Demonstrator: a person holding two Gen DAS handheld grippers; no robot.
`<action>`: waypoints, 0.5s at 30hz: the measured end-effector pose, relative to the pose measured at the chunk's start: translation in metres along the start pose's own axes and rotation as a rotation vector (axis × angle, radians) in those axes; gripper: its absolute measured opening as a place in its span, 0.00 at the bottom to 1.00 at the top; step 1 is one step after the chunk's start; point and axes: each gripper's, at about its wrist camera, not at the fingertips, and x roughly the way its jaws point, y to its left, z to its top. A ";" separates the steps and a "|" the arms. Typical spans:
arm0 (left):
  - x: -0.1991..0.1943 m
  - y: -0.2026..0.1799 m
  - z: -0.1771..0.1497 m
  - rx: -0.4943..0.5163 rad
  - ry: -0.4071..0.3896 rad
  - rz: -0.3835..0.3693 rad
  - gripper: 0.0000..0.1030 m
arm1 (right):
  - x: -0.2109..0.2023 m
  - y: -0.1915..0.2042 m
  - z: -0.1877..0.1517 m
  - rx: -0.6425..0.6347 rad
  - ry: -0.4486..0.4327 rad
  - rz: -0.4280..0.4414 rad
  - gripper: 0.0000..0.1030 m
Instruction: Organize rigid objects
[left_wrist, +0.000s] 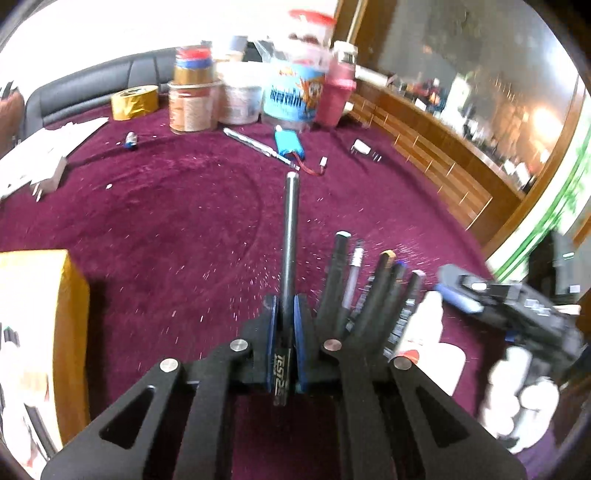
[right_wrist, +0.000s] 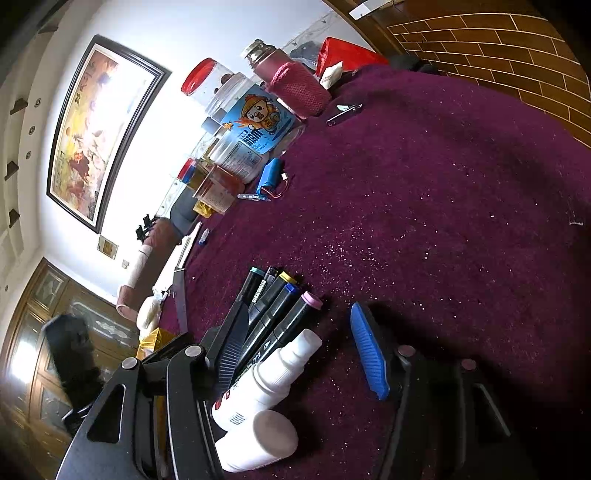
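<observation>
My left gripper (left_wrist: 287, 302) is shut on a dark pen (left_wrist: 290, 236) that points forward, above the purple cloth. Just right of it lies a row of several black markers (left_wrist: 369, 288), with white bottles (left_wrist: 428, 332) beside them. My right gripper (right_wrist: 295, 332) is open, its blue-padded fingers (right_wrist: 367, 354) spread over the same markers (right_wrist: 273, 306) and two white bottles (right_wrist: 273, 373) lying between and under them. It also shows at the right of the left wrist view (left_wrist: 517, 306). A blue battery pack (left_wrist: 288, 142) and a pen (left_wrist: 251, 142) lie farther off.
Jars, tubs and a pink bottle (left_wrist: 336, 88) stand in a row at the table's far side, with a roll of yellow tape (left_wrist: 135, 101). A yellow box (left_wrist: 40, 332) stands at the left. White plugs (left_wrist: 364, 147) and papers (left_wrist: 48, 147) lie around. The table edge and wood floor are at the right.
</observation>
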 end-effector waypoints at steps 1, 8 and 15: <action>-0.010 0.003 -0.003 -0.020 -0.016 -0.022 0.06 | 0.000 0.000 0.000 -0.001 -0.001 -0.001 0.51; -0.091 0.023 -0.036 -0.130 -0.145 -0.169 0.06 | 0.000 0.001 0.000 -0.007 -0.005 -0.008 0.51; -0.142 0.046 -0.063 -0.196 -0.224 -0.219 0.06 | 0.000 0.002 -0.001 -0.013 -0.012 -0.019 0.51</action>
